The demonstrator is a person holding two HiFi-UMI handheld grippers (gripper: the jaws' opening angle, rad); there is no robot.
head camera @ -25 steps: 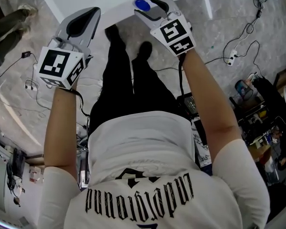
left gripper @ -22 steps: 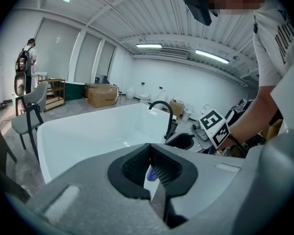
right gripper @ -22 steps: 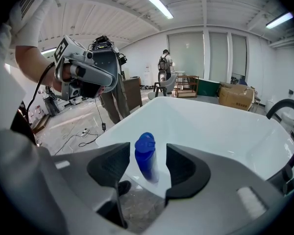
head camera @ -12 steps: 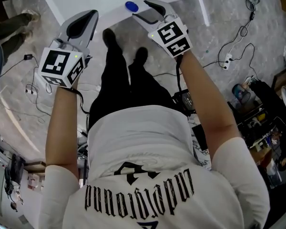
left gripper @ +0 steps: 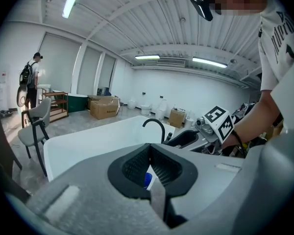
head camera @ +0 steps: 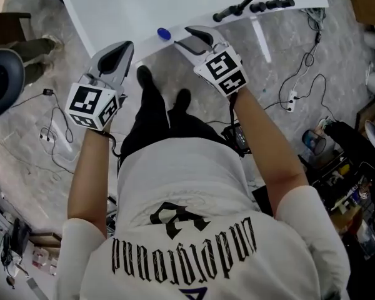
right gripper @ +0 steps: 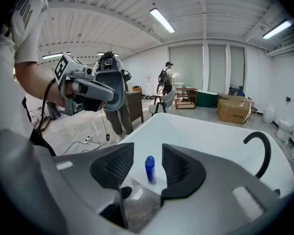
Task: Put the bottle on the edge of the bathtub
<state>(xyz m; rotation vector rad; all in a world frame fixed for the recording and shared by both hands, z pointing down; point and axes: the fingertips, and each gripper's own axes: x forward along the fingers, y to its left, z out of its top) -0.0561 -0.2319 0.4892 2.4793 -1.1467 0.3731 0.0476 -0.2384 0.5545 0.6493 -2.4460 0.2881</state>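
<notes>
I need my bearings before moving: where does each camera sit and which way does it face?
Head view: on the head, facing steeply down at the bathtub edge; shows torso, arms, left gripper, right gripper.
Left gripper view: along its shut jaws, toward the faucet; shows the right gripper and arm.
Right gripper view: along its jaws, apart though just closing somewhat, the bottle beyond them untouched; shows the left gripper.
Shared: both gripper views see bottle and bathtub.

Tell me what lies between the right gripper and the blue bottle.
Only bare white bathtub edge, shown in the right gripper view. The right gripper has just been closing its jaws on nothing; the blue bottle stands beyond them.
</notes>
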